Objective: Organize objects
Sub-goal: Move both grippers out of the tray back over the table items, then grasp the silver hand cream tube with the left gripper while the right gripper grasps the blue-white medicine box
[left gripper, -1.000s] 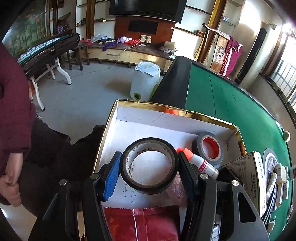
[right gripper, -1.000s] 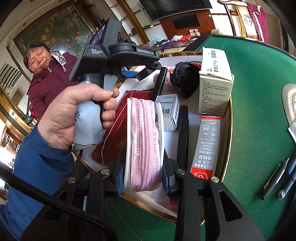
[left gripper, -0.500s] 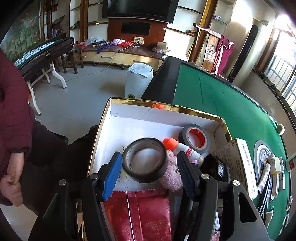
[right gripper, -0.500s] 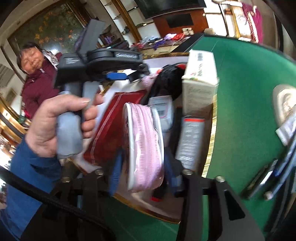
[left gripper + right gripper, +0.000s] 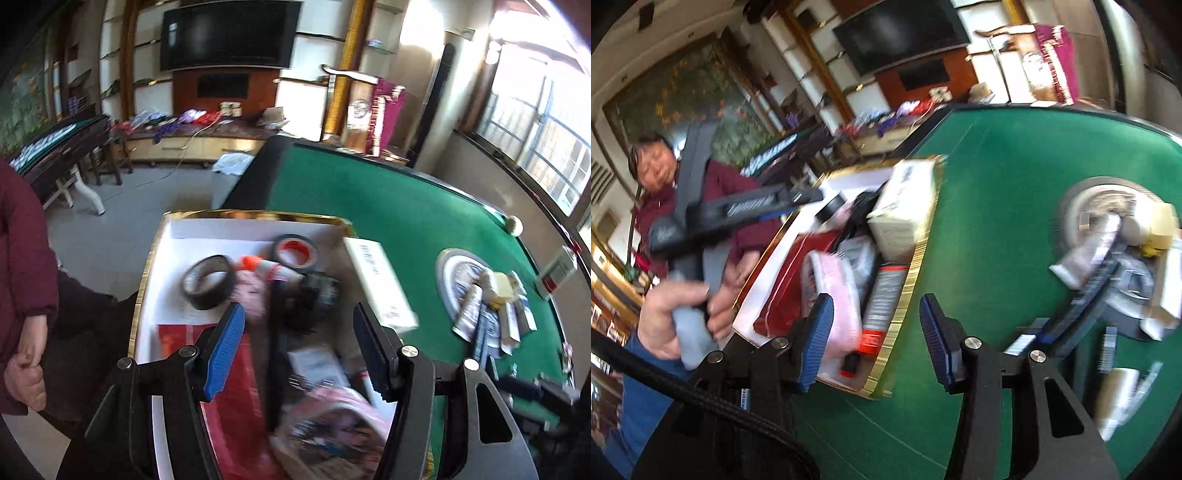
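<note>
**Both grippers empty, next pick pending**

Left gripper point(image 5: 299, 347) and right gripper point(image 5: 876, 334) are seen with jaws apart, nothing between them. The next item is best taken from the loose pile point(image 5: 1108, 258) at 3 o'clock on the green table point(image 5: 990, 206); a single piece should be approached squarely. The gold-rimmed box point(image 5: 147, 266) already holds black tape roll point(image 5: 208, 282), red-cored tape point(image 5: 295, 251), glue bottle point(image 5: 266, 266), white carton point(image 5: 380, 280), pink reel point(image 5: 836, 299).

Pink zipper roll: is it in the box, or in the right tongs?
In the box. The pink zipper roll lies inside the gold-edged box; the right tongs stand open with nothing between them.
</note>
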### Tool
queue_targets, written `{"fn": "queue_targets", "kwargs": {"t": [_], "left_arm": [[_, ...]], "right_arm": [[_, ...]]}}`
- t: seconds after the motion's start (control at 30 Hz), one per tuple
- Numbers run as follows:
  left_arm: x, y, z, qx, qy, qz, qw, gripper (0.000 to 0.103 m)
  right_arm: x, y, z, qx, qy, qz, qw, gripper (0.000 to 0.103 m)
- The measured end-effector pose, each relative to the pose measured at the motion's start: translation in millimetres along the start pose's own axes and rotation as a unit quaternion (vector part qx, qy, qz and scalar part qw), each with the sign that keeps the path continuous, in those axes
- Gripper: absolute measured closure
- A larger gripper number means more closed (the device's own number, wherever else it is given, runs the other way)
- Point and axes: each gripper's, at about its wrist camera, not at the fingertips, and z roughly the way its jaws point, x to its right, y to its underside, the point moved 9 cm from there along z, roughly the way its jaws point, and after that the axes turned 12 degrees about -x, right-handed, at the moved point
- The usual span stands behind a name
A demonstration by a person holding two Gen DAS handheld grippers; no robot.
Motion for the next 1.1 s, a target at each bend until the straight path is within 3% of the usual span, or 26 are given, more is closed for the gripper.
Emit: {"fn": "queue_targets", "kwargs": {"t": [0.13,0.27,0.37,0.47,0.87,0.9,0.93,1.0,1.1], "left_arm": [[67.9,11.2,-1.6,-0.011,0.022,0.073,0.997,0.048],[147.5,21.5,23.1,-0.049,0.038,0.142,0.988,0.048],[186.2,16.4,53.1,-0.08,0.035,0.166,0.9822,0.048],[213.3,5.7,85.2,-0.105,0.027,0.169,0.9797,0.048],[267.1,-26.6,163.0,-0.135,-0.001,0.16,0.978,0.048],[267.7,-26.0,168.2,-0.143,-0.003,0.158,0.9771,0.05],[266.4,-23.3,173.5,-0.155,-0.006,0.151,0.9763,0.061],[262.7,-21.0,168.7,-0.139,-0.015,0.15,0.9787,0.081],[249.0,-6.3,156.2,-0.141,-0.025,0.148,0.9786,0.081]], "right_arm": [[56.5,4.4,-42.7,0.038,0.029,0.043,0.998,0.055],[124.4,10.8,-77.7,0.067,0.071,0.1,0.99,0.055],[166.4,18.2,-98.6,0.077,0.067,0.149,0.984,0.055],[181.5,23.5,-114.5,0.09,0.06,0.17,0.98,0.054],[194.0,22.7,-123.8,0.099,0.008,0.196,0.976,0.054],[194.8,22.1,-124.5,0.101,0.008,0.197,0.975,0.054],[195.8,21.5,-125.1,0.102,0.009,0.197,0.975,0.054],[198.0,21.0,-126.7,0.106,0.02,0.194,0.975,0.054],[204.7,20.4,-131.6,0.116,0.046,0.194,0.973,0.054]]}}
